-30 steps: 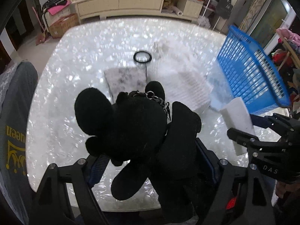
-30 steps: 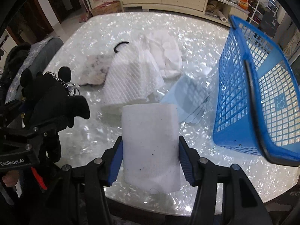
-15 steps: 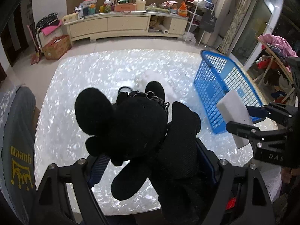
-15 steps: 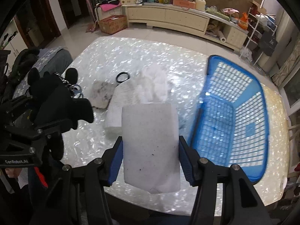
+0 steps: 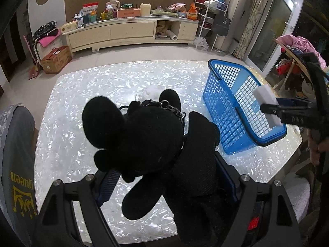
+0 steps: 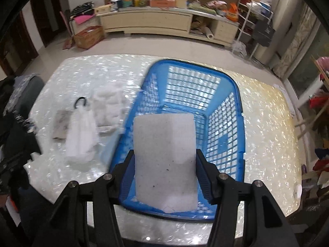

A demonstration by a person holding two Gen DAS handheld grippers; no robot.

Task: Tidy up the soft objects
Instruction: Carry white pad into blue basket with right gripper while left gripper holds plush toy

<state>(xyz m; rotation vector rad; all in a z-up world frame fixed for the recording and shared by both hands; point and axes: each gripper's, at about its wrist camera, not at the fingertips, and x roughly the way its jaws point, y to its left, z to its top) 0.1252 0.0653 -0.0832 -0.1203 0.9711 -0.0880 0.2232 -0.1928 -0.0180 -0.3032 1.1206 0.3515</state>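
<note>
My left gripper (image 5: 164, 181) is shut on a black plush toy (image 5: 152, 144) with a metal chain, held high above the table. My right gripper (image 6: 164, 170) is shut on a white foam sponge (image 6: 164, 158) and holds it over the near end of the empty blue basket (image 6: 222, 94). In the left wrist view the sponge (image 5: 265, 100) and right gripper (image 5: 275, 111) hang above the basket (image 5: 230, 103). White cloths (image 6: 107, 103), a white mesh bag (image 6: 82, 135), a grey pad (image 6: 60, 123) and a black hair tie (image 6: 81, 100) lie left of the basket.
The shiny white table (image 5: 78, 111) ends close below both grippers. A grey chair back (image 5: 14, 164) with yellow lettering stands at the left. A cluttered cream sideboard (image 5: 127, 30) and a clothes rack (image 5: 296, 47) stand beyond the table.
Both grippers have risen well above the table with their loads. My right gripper has moved right, bringing the sponge from beside the basket to over it.
</note>
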